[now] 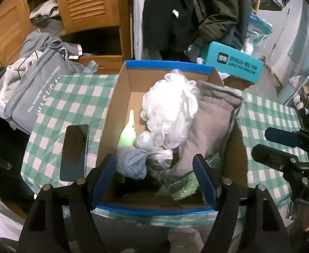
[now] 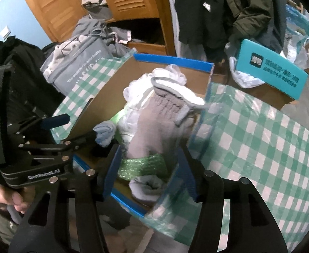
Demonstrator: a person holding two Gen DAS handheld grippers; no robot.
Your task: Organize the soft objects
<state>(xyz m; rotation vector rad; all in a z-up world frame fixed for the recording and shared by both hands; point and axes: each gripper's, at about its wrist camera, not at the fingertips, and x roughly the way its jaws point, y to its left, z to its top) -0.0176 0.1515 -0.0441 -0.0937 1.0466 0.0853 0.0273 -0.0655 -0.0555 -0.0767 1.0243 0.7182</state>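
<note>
Left wrist: fingers (image 1: 103,177) spread wide, empty, over box (image 1: 167,64); right gripper (image 2: 150,168) likewise gaping, empty. Risk judged: snagging loofah (image 1: 171,107) ahead, dragging neighbours out.

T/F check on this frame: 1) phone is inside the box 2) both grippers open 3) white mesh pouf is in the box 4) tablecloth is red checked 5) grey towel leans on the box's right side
1) False. The phone lies on the tablecloth, left of the cardboard box.
2) True: left gripper and right gripper hold nothing.
3) True: white mesh pouf.
4) False, green and white.
5) True: grey towel.
</note>
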